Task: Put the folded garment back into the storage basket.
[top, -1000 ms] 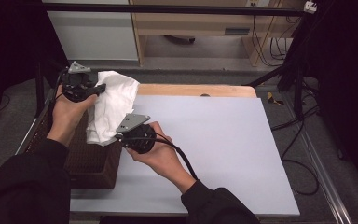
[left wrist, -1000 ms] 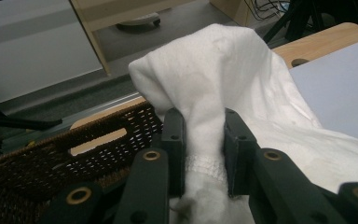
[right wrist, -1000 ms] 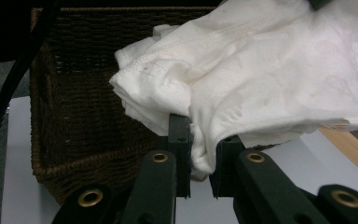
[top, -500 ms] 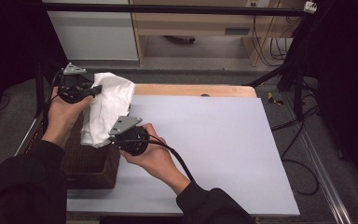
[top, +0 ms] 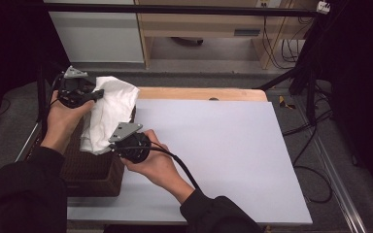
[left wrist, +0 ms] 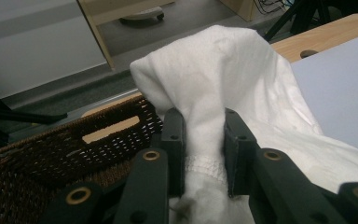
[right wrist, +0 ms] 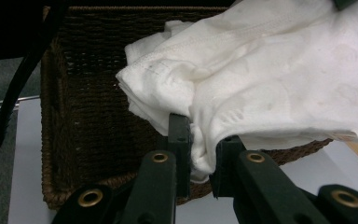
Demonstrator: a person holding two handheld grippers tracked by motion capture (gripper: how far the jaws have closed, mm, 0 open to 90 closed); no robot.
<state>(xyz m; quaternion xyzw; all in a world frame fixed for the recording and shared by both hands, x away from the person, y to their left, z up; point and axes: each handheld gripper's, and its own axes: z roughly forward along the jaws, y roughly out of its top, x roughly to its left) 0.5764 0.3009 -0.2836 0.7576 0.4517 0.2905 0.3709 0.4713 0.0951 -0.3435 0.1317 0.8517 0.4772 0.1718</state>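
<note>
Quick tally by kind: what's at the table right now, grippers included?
White cloth: 1, clamped by both grippers above the basket
Brown wicker basket: 1
Grippers: 2, left gripper and right gripper
Table: 1
Total: 5

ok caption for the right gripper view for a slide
Right gripper fingers pinching a fold of white cloth above a dark wicker basket.

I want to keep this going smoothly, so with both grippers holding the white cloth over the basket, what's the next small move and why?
Probably carry the white cloth rightward over the bare table. Both the left gripper and right gripper are shut on it, and it hangs above the wicker basket, so it looks free to move.
</note>
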